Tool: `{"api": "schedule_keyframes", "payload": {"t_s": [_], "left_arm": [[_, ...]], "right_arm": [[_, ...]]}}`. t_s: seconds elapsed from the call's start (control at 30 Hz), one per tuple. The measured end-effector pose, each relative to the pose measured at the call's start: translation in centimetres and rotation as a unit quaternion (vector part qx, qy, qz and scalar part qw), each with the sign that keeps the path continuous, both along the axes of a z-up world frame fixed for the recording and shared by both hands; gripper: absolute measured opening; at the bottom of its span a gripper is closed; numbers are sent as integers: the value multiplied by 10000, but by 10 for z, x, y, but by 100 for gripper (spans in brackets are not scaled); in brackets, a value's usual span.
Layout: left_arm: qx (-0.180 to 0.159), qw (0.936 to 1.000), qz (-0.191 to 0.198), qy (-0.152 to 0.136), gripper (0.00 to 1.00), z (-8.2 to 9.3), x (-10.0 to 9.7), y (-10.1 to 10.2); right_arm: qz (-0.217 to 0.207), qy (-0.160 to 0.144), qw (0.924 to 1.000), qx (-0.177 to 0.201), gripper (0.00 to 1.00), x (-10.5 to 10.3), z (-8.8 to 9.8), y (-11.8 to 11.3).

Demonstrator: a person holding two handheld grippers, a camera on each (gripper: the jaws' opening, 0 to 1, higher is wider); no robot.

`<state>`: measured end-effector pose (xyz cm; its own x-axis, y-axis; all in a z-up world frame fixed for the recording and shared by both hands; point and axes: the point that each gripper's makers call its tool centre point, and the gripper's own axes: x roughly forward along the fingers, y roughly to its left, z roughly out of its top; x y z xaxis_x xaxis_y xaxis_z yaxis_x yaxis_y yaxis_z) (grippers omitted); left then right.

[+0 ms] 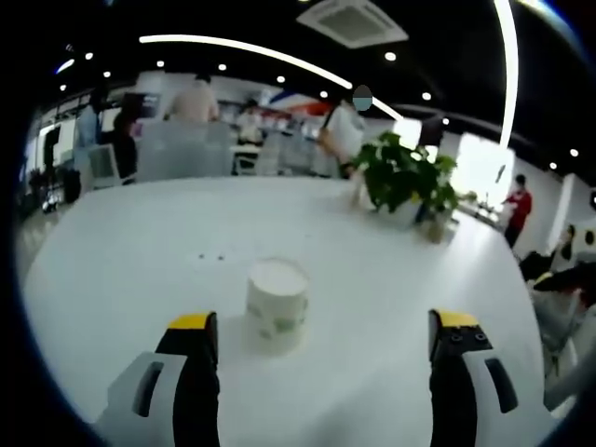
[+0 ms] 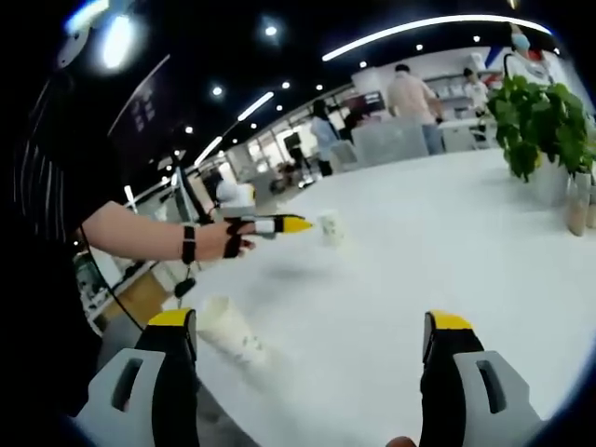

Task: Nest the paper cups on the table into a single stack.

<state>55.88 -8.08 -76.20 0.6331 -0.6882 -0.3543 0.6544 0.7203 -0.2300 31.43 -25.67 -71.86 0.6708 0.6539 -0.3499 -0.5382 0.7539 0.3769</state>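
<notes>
A potted plant (image 1: 407, 182) stands far back on the white tabletop (image 1: 372, 298), away from your cups. One paper cup (image 1: 277, 304) stands upright just ahead of your left gripper (image 1: 326, 349), whose jaws are wide and hold nothing. I cannot tell what is inside it. Another cup (image 2: 231, 331) lies tipped over by your right gripper (image 2: 312, 346), jaws wide too. People stand behind the tabletop.

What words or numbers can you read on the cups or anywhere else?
None can be read.
Paper cup ahead of the left tongs: greenish print, too blurred.
Tilted paper cup by the right tongs: faint marks, too blurred.
Far cup near the left tongs: too small.
</notes>
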Motion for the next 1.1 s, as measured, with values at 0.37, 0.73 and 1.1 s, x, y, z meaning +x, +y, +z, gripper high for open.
{"api": "schedule_keyframes", "payload": {"t_s": [0.37,0.73,1.1], "left_arm": [[13,10000,54,44,91,-13,10,-3],[18,9999,92,86,90,-21,28,-4],[4,10000,51,64,78,-23,42,-9]], "right_arm": [[-68,14,10000,-2,100,-3,2,-1],[-134,58,9999,-2,100,-4,1,-6],[-188,70,9998,-44,100,-3,4,-10]]}}
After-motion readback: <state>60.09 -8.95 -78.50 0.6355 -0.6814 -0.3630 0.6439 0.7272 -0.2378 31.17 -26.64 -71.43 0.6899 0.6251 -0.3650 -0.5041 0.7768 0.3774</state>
